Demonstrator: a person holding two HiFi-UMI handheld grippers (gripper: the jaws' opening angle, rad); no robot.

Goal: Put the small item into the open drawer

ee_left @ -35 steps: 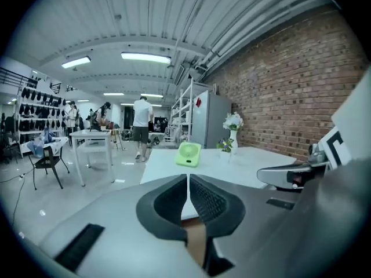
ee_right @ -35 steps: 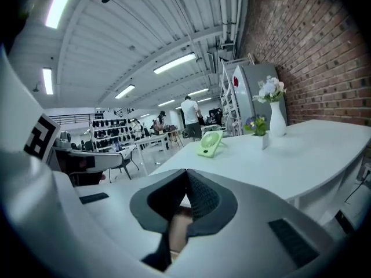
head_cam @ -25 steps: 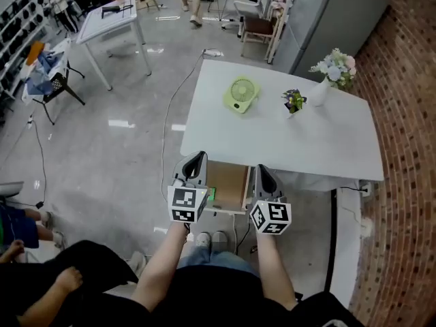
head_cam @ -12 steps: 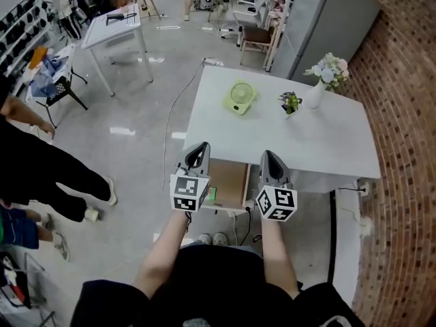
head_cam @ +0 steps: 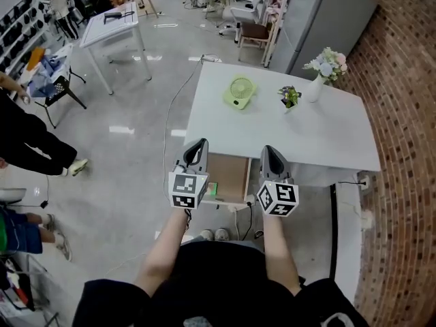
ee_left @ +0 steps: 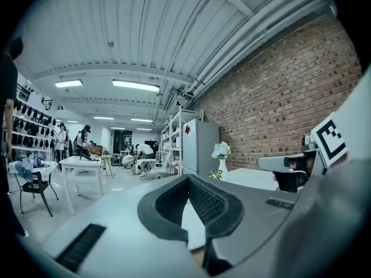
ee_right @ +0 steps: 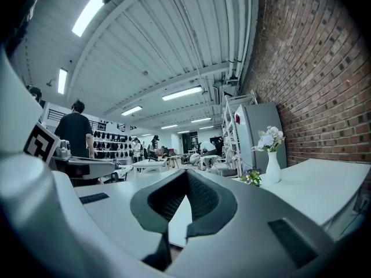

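Both tongs are squeezed fully shut and empty. The left tongs (head_cam: pixel 198 144) and right tongs (head_cam: pixel 268 150) hang at the front edge of the smooth white counter (head_cam: pixel 320 138), 1 on each side of the open wooden drawer (head_cam: pixel 230 176). Their dark ribbed pads (ee_left: pixel 173 200) meet at the tips. The small green item (head_cam: pixel 212 190) sits at the drawer's near left corner, seemingly inside, just beside the left tongs' marker cube.

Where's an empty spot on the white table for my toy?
The near half of the table is bare, between the fan, small plant and vase and the edge above the drawer. The right end is bare too. Only the far edge is crowded.
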